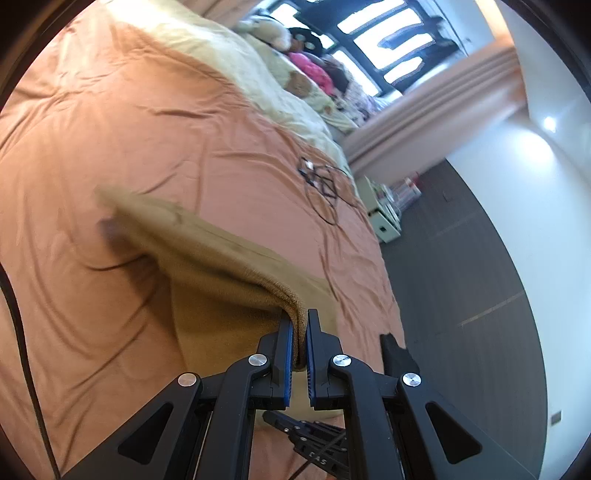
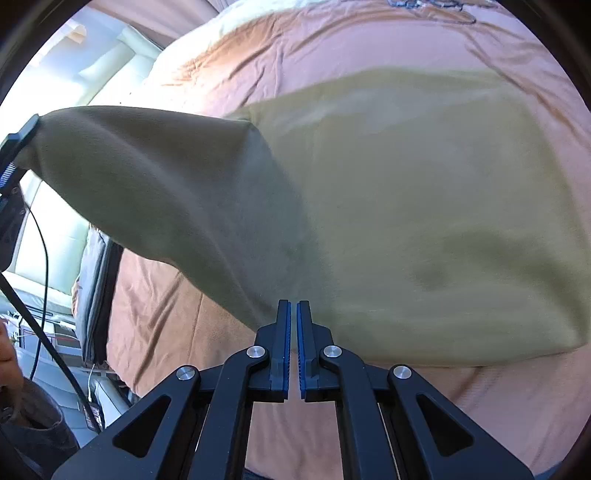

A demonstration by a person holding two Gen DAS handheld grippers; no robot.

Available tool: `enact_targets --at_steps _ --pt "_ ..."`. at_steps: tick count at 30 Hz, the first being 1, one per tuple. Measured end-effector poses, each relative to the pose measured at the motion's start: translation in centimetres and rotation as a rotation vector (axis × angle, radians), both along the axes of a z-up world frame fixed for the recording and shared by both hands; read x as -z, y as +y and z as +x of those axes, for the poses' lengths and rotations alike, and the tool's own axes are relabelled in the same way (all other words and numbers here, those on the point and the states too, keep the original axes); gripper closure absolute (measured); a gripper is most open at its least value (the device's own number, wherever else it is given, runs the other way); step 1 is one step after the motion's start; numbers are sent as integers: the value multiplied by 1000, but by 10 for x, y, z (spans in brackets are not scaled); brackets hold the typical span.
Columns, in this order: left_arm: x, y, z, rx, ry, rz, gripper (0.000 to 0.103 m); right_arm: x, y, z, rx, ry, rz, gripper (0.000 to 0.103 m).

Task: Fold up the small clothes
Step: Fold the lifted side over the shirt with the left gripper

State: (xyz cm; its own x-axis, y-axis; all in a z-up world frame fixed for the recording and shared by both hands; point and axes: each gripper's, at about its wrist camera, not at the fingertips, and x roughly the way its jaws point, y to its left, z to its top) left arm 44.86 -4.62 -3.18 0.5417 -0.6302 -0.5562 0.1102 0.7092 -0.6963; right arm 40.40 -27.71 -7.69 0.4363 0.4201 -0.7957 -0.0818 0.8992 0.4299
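A tan knit garment lies partly on the orange bedspread. My left gripper is shut on its folded edge and holds that edge up off the bed. In the right wrist view the same garment spreads flat, with one flap lifted toward the upper left, where the left gripper's fingers hold it. My right gripper is shut at the garment's near edge, jaws almost touching; whether cloth is pinched between them is unclear.
A black cable tangle lies on the bedspread farther away. Pillows and soft toys pile at the head of the bed. The bed's edge drops to a dark floor. A black cable hangs at left.
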Motion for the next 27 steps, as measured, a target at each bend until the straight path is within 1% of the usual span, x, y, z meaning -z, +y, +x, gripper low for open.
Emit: enact_targets --at_steps 2,4,5,6,7,8,10,13,18,27 --pt "-5 -17 2 31 -9 13 97 -10 -13 -7 6 -18 -2 102" --pt "-10 -33 3 63 -19 24 97 -16 -14 -21 13 -38 -8 98" --pt "-11 -40 3 77 -23 29 97 -20 -18 -24 17 -48 -10 84" --pt "-12 -46 3 91 -27 33 97 -23 -21 -29 24 -61 -14 60" --pt "-14 -54 4 106 -31 39 97 -25 -23 -34 31 -75 -20 47" --pt "-14 -62 4 123 -33 46 97 -28 -28 -40 41 -94 -28 39" --pt "-14 -78 4 155 -34 59 97 -32 -36 -51 57 -112 -43 39" --pt "-12 -97 2 199 -38 74 97 -32 -51 -67 78 -130 -39 39" --pt "-1 -129 -4 274 -28 91 97 -26 -69 -87 101 -121 -51 39" --pt "24 -187 -12 401 3 155 97 -25 -106 -113 172 -110 -42 39"
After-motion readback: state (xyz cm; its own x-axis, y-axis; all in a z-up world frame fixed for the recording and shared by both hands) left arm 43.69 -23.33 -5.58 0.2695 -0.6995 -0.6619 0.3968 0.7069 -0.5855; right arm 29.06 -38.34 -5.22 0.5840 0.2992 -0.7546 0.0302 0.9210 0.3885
